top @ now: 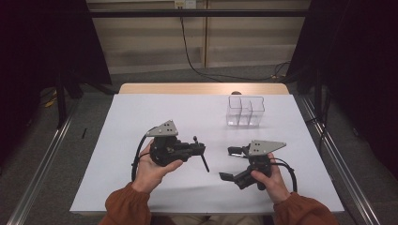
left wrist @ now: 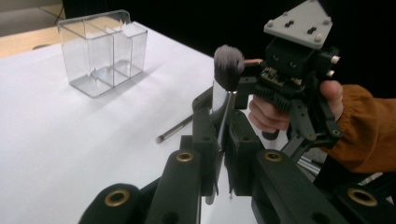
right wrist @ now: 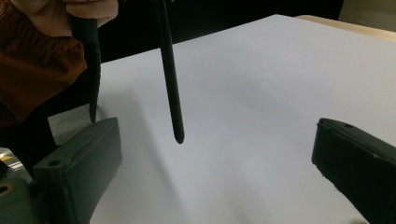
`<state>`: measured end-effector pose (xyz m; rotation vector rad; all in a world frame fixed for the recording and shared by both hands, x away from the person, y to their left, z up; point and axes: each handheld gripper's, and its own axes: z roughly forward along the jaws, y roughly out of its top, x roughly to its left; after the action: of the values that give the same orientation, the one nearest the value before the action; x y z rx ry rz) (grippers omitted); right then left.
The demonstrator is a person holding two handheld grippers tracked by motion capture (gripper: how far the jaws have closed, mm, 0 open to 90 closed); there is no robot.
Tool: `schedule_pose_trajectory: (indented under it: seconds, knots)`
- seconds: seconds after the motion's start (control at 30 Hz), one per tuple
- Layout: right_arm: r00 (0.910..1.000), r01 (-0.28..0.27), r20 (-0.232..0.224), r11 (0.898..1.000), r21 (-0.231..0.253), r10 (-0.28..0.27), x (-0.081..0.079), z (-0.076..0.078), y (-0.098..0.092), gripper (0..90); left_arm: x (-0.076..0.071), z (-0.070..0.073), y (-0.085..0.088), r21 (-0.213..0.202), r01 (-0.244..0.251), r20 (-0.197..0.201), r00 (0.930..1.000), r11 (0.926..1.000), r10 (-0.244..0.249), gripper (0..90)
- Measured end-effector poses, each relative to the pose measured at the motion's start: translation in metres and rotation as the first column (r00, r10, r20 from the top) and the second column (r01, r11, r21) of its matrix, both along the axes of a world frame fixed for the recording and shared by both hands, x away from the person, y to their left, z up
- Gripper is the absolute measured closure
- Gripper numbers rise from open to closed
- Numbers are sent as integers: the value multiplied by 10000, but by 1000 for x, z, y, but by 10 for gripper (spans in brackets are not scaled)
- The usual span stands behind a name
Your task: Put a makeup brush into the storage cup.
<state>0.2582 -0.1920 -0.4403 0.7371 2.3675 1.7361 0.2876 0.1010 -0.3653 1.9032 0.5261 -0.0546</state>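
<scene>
My left gripper (top: 201, 149) is shut on a makeup brush (top: 205, 161) and holds it off the white table (top: 136, 117), its black handle slanting down. In the left gripper view the jaws (left wrist: 223, 119) clamp the brush's silver ferrule, and its grey bristle head (left wrist: 228, 65) points up. My right gripper (top: 230, 163) is open to the right of the brush, jaws wide apart with nothing between them. In the right gripper view the brush's handle (right wrist: 170, 84) hangs ahead of my open gripper (right wrist: 219, 158). A thin second brush (left wrist: 176, 128) lies on the table.
A clear plastic organizer (top: 245, 111) with several compartments stands toward the back right of the table; it is also the clear organizer (left wrist: 100, 51) in the left gripper view. A wooden strip (top: 202, 88) runs along the table's far edge.
</scene>
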Motion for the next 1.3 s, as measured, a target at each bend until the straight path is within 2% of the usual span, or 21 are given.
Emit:
schedule_pose_trajectory:
  seconds: [0.2,0.27,0.3,0.37,0.6,0.93,1.1,1.3]
  knots:
    - [10000,-52,-11,10000,-1,52,0,0,0,12,4,1,-2,593,161,-102,9998,9981,-156,840]
    - [10000,-80,-20,10000,6,80,0,0,0,12,5,3,-3,878,212,-107,9997,9959,-204,839]
    - [10000,-80,-20,10000,6,80,0,0,0,12,5,3,-3,878,212,-107,9997,9959,-204,839]
    - [9999,-115,-20,9999,-29,115,0,0,0,14,7,3,-6,1207,337,-104,9994,9921,-326,839]
    - [9998,-189,1,9998,-19,189,-1,1,1,22,10,0,-11,1581,424,-245,9989,9865,-390,839]
    - [9993,-338,194,9992,202,334,-2,8,3,57,9,-5,-21,1432,561,-421,9978,9881,-506,839]
    - [9990,-395,220,9991,155,392,-5,10,9,83,7,-7,-26,1130,613,-471,9973,9917,-563,839]
    - [9989,-448,161,9989,104,447,-6,10,15,100,5,-8,-29,1131,679,-447,9970,9913,-632,839]
